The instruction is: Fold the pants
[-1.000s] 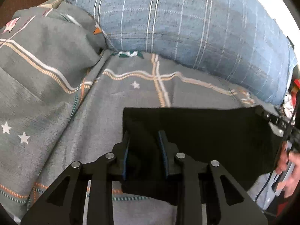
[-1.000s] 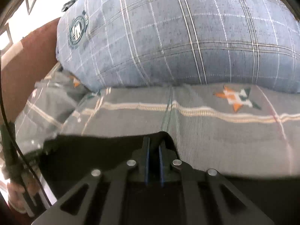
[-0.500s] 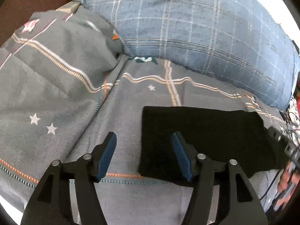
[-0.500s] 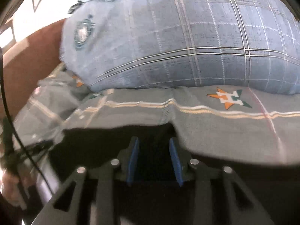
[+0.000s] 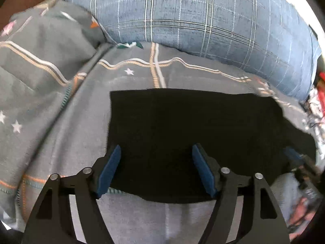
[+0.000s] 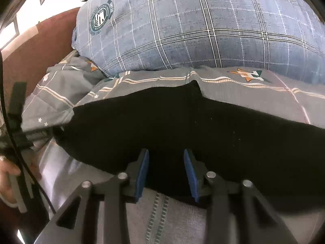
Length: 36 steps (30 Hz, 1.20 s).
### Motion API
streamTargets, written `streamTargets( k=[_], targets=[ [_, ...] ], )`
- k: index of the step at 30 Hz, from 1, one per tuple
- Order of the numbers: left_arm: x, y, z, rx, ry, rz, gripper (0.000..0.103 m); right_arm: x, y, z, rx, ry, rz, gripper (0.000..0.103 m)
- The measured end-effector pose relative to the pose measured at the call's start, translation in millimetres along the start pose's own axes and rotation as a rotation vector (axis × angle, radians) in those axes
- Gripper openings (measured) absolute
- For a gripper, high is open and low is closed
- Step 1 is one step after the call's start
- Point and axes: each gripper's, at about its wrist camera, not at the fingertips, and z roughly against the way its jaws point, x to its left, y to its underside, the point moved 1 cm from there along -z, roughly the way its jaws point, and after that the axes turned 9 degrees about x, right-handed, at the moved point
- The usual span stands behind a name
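On the grey bedspread (image 5: 77, 122), mid-frame: black pants (image 5: 193, 126), folded into flat rectangle, long axis running left–right across both views, parallel to pillow edge behind. Near long edge twd the cameras, far edge twd the pillow. In right wrist view far edge bumps up into a small peak near centre (image 6: 194, 85).

Behind, touching bedspread: blue plaid pillow (image 5: 203, 20), w/ round crest badge (image 6: 101, 17) near its left corner; lettering around the ring too small to read. Bedspread w/ white stars, cream/orange stripes, one orange-green star motif (image 6: 248, 75).

Left gripper (image 5: 156, 169): jaws opening, wide apart, blue pads (image 5: 110, 168) over near-left part of pants, cloth below the gap, not pinched.

Right gripper (image 6: 166, 173): jaws opening, narrower gap, pads (image 6: 142, 174) over near edge of pants, nothing clamped as far as visible.

Far left in right wrist view: other gripper's frame plus a hand (image 6: 8, 181) on handle, blurred.
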Motion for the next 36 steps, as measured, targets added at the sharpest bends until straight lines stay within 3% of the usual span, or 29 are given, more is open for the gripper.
streamTargets(
  k=[9, 16, 20, 27, 33, 36],
  targets=[
    [-11, -4, 21, -0.025, 0.009, -0.014, 0.076, -26, 6, 46, -0.069, 0.008, -0.068, 0.051],
    [-48, -6, 34, -0.035, 0.086, -0.063, 0.076, -61, 22, 74, -0.084, 0.064, -0.135, 0.054],
    [-74, -7, 34, -0.013, 0.159, -0.107, 0.08, -92, 41, 92, -0.095, 0.101, -0.223, 0.061],
    [-148, -15, 17, 0.094, 0.263, -0.239, 0.084, -148, 82, 114, -0.077, 0.118, -0.43, 0.061],
    [-236, -21, 10, 0.134, 0.33, -0.45, 0.084, -197, 104, 118, -0.08, 0.105, -0.659, 0.062],
    [-278, -24, 5, 0.157, 0.352, -0.554, 0.084, -212, 108, 131, -0.141, 0.131, -0.702, 0.063]
  ],
)
